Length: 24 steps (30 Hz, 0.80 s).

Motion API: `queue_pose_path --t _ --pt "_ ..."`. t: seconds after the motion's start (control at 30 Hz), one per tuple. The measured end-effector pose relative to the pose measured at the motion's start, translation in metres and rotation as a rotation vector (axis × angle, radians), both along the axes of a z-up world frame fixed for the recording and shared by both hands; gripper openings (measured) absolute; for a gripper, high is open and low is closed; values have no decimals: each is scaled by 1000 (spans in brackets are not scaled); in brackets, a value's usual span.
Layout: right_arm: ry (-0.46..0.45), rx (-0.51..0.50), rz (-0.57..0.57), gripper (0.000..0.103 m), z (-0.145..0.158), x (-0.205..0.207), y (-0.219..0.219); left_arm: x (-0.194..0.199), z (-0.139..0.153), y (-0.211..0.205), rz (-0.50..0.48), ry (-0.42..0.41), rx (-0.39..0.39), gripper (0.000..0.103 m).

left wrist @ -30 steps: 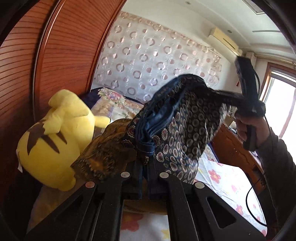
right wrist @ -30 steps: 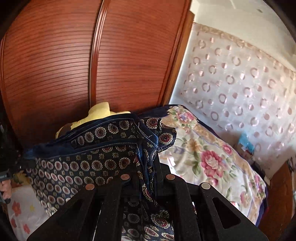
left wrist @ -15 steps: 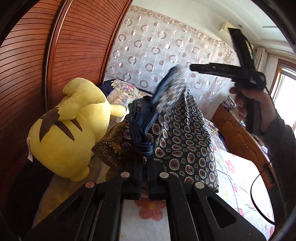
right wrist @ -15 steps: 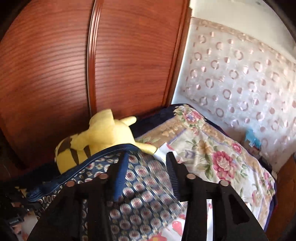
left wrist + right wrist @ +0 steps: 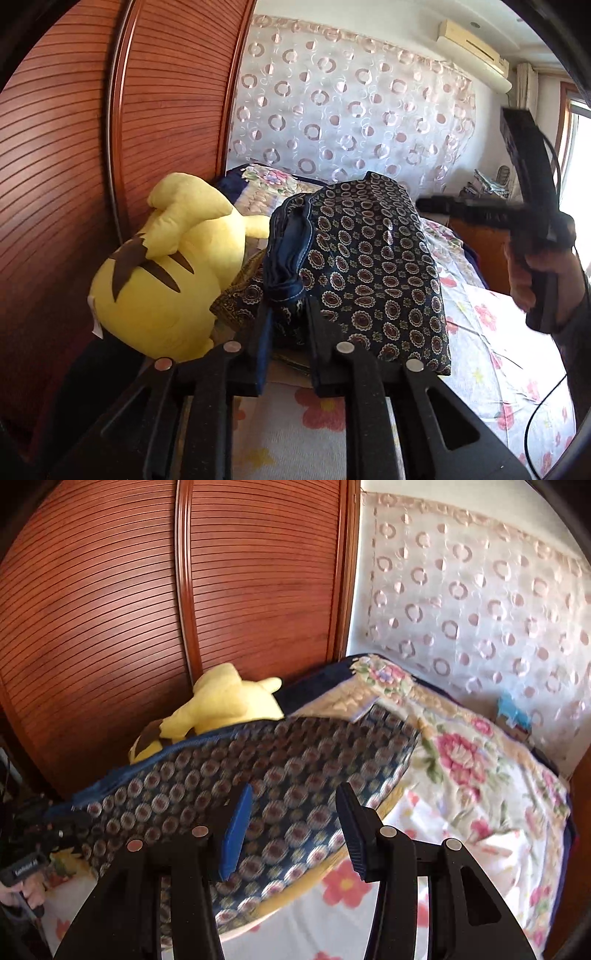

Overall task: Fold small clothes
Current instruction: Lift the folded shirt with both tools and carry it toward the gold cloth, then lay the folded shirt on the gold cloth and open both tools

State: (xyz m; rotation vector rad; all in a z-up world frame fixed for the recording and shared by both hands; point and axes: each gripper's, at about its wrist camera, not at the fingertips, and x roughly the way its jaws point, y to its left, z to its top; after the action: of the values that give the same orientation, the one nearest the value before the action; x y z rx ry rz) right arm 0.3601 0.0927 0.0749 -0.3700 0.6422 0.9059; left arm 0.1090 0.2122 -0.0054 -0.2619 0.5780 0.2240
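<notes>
A navy garment point(image 5: 369, 258) with a round medallion print lies folded over on the bed, partly on a brown patterned cloth point(image 5: 236, 295). My left gripper point(image 5: 288, 306) sits at the garment's near end. Its jaws are opening, and the bunched blue waistband point(image 5: 286, 284) is still between the fingers. My right gripper point(image 5: 295, 801) hovers open just above the same garment point(image 5: 258, 768), with nothing between its blue pads point(image 5: 236, 830). In the left wrist view the right gripper point(image 5: 436, 205) hangs past the garment's far side, held by a hand point(image 5: 535, 273).
A yellow plush toy point(image 5: 166, 266) lies against the slatted wooden wardrobe point(image 5: 74, 147), left of the garment. The bed sheet point(image 5: 480, 332) is white with red flowers. A floral quilt point(image 5: 461, 746) is bunched near the curtain point(image 5: 480, 590). Wooden furniture point(image 5: 480, 251) stands beside the bed.
The right gripper let go of the garment, opened and sank. The raised half of the cloth dropped onto the bed. The left jaws have parted around the waistband.
</notes>
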Motion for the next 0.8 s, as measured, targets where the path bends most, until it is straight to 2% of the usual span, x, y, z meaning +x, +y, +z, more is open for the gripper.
queue_pose_path --t 0.1,0.2,0.23,0.27,0.3,0.4,0.57,0.73,0.8 --pt "38 1 5 49 -9 -3 1 -5 6 -3 10 -2 30 28" --pt "60 -23 14 49 -29 -5 12 -12 13 -5 -4 -9 37 45" --pt "65 -37 9 49 -36 -4 15 -14 15 -6 -8 -10 43 57" --pt "70 -46 2 49 -42 -3 17 -18 17 -7 -9 -18 48 65" --pt "74 -53 -5 49 -46 -1 19 -19 19 -8 -7 -23 54 79" --pt "79 -39 -19 49 -48 2 19 -27 24 -11 -8 -37 85 80" --pt "78 -11 -53 49 -34 -7 7 -33 27 -18 -12 -26 109 80" --pt "50 59 -87 50 -22 -49 -27 -41 26 -36 -50 -19 130 80" --pt "35 91 -104 55 -18 -68 -47 -44 25 -46 -72 -20 124 80"
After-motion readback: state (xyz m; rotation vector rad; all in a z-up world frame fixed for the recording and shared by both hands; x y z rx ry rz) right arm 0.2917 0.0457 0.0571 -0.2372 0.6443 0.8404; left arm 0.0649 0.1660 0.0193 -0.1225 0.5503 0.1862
